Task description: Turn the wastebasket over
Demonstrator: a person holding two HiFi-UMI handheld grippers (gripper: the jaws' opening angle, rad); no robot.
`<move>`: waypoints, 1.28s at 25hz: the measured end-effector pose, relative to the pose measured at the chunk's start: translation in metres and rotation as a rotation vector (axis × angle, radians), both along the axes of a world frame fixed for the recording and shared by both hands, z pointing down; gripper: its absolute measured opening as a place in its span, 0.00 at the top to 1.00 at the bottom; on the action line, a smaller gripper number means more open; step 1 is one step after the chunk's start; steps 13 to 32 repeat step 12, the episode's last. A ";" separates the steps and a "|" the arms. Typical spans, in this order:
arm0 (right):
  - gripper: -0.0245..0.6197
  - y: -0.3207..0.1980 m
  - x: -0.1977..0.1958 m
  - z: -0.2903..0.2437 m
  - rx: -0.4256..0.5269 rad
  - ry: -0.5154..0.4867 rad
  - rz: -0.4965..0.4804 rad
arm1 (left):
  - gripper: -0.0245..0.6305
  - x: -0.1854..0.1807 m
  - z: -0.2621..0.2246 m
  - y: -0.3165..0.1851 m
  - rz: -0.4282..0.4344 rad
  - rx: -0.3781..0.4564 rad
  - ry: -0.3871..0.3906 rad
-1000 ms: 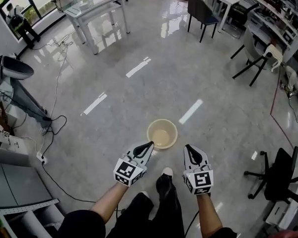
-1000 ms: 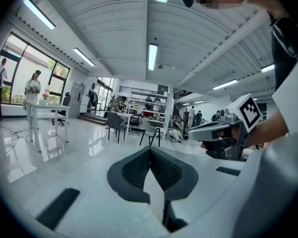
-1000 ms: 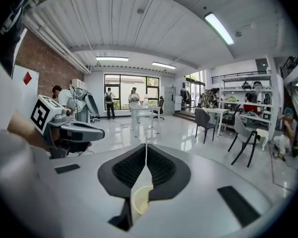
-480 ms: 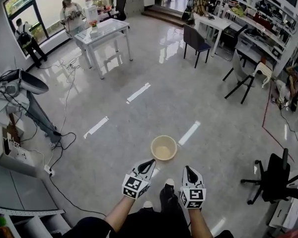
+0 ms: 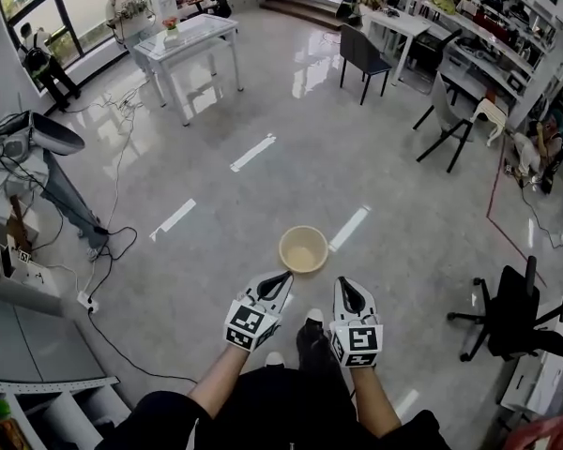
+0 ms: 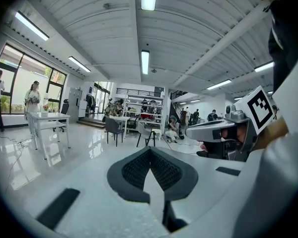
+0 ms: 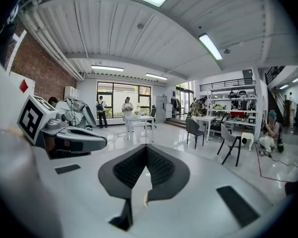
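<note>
Left gripper (image 5: 283, 276) and right gripper (image 5: 342, 283) closed and empty; wastebasket (image 5: 303, 249) upright on the floor (image 5: 263, 195)
In both gripper views the jaws are seen pressed together, with nothing pinched between them and nothing touched. The wastebasket is set mouth-up far from the floor's edges, just beside a white stripe (image 5: 349, 227), a little ahead of the 2 jaw tips and apart from both.
</note>
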State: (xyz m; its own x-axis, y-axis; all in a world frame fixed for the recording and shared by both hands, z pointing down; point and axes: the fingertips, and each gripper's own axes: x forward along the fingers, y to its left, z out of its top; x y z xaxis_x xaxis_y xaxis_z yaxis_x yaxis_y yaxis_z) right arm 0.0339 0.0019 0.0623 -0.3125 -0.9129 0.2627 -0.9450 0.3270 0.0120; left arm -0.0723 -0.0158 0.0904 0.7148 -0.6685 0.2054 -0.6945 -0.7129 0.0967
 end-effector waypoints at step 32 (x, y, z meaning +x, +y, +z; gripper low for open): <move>0.95 0.000 -0.011 -0.041 -0.023 0.018 -0.024 | 0.95 -0.005 -0.039 0.002 -0.012 -0.032 0.031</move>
